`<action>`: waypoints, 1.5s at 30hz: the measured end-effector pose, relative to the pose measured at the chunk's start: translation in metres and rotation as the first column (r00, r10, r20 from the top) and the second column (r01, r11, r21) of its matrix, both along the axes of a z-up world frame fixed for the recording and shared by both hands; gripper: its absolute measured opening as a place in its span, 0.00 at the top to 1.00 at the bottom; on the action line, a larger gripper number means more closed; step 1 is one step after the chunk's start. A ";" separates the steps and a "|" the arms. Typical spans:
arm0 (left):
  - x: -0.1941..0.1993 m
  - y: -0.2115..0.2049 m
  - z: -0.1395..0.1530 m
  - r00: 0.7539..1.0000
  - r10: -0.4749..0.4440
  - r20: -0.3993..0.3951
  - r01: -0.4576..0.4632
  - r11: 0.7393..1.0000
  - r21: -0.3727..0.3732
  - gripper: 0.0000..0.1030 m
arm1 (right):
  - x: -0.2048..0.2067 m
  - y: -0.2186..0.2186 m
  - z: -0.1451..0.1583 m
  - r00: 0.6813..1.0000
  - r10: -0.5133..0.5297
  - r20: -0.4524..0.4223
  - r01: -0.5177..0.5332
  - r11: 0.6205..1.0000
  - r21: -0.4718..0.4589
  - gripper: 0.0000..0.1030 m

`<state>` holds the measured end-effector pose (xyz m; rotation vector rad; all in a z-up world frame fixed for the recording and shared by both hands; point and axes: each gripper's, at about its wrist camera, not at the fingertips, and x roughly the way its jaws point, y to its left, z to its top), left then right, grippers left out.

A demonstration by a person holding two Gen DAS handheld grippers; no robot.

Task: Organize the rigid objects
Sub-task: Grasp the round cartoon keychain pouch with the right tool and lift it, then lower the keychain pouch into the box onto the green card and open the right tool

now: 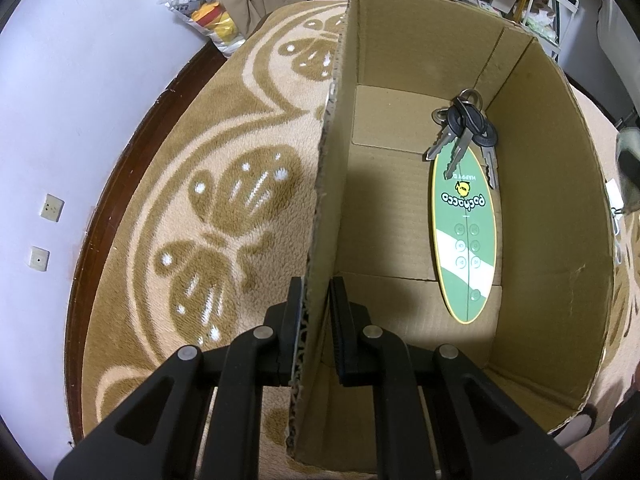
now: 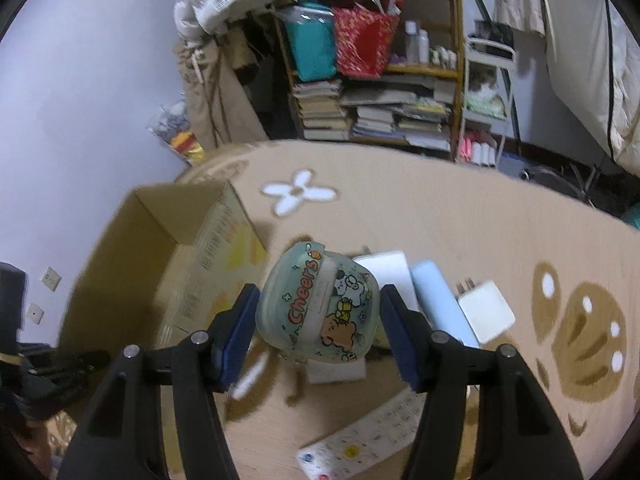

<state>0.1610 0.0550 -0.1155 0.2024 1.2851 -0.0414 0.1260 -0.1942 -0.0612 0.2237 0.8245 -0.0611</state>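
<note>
An open cardboard box (image 1: 400,40) stands on the patterned beige rug. Inside it lie a bunch of keys (image 1: 468,124) and a green oval remote (image 1: 466,236). My left gripper (image 1: 316,304) is shut on the box's left wall, one finger inside and one outside. In the right wrist view the same box (image 2: 132,264) is to the lower left. My right gripper (image 2: 318,320) is shut on a pale green container with a "Cheers" cartoon lid (image 2: 320,304), held above the rug to the right of the box.
On the rug beyond the container lie a white flat block (image 2: 386,276), a light blue bar (image 2: 438,304) and a white plug charger (image 2: 486,316). A white remote (image 2: 360,444) lies near the front. A cluttered bookshelf (image 2: 372,116) stands behind; the wall is on the left.
</note>
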 end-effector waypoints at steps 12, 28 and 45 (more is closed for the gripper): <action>-0.003 -0.005 0.000 1.000 -0.020 0.015 0.020 0.999 0.034 0.88 | 0.014 0.044 0.059 0.986 0.098 0.132 -0.099 0.995 0.003 0.37; -0.006 -0.011 -0.001 0.999 -0.040 0.031 0.037 0.997 0.071 0.87 | 0.037 0.084 0.052 0.976 0.178 0.123 -0.184 0.982 0.045 0.37; -0.007 -0.010 0.000 0.999 -0.037 0.029 0.035 0.997 0.066 0.87 | 0.050 0.086 0.011 0.981 0.194 0.028 -0.194 0.981 0.002 0.36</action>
